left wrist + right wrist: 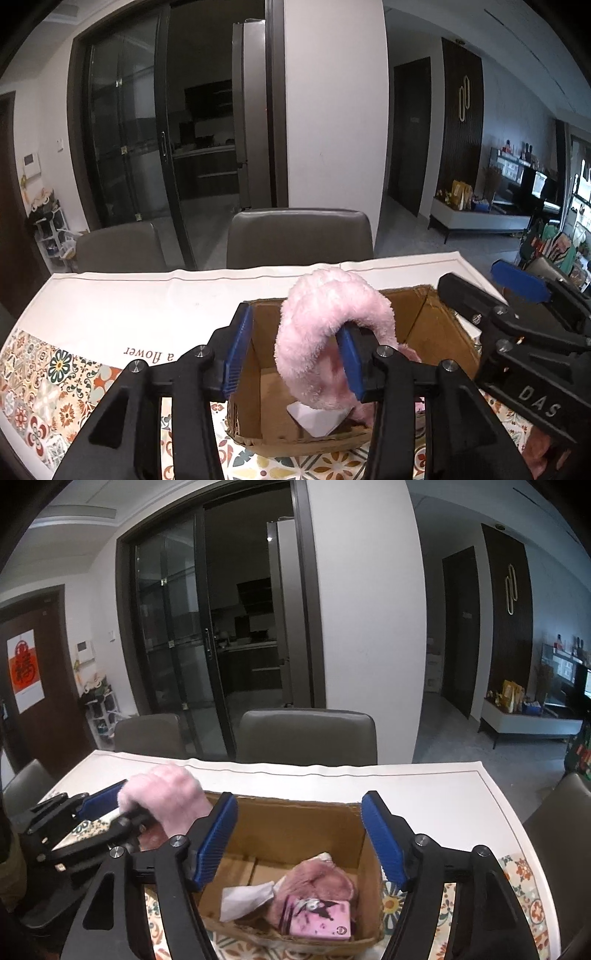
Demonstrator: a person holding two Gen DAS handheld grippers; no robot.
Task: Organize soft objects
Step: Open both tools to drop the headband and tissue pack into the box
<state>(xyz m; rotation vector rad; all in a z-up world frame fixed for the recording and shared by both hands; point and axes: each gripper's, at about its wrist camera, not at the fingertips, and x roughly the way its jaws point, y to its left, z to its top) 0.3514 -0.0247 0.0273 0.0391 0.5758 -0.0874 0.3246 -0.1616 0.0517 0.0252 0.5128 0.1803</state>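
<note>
Cardboard box (436, 332) sits open on my table (147, 295), on a tablecloth whose near part is printed with floral tiles (48, 387). From my left wrist camera I see the left gripper (295, 354) poised over the box's left half, its blue pads spread apart. A pink fluffy headband (325, 325) arches up out of the box and is hooked over the right-hand finger (349, 363); it hangs draped there, and the left-hand pad stands clear of it, so the jaws are not pinching it. Below it on the box floor lies a white slip of paper (317, 419).

My right wrist camera looks straight into the same box (295, 819). The right gripper (299, 838) stands wide, one pad at each side of the box's opening, with nothing between them. Inside, toward the near right corner, a darker pink plush item (321, 878) lies with a small pink pouch (317, 917) bearing a dark cartoon figure leaning against it, and white paper (243, 897) just to their left. At the left of this view the other gripper (107, 808) shows with the headband (166, 797) bunched over it at the box's left rim.

Two grey chairs (299, 236) stand at the far side of the table.
</note>
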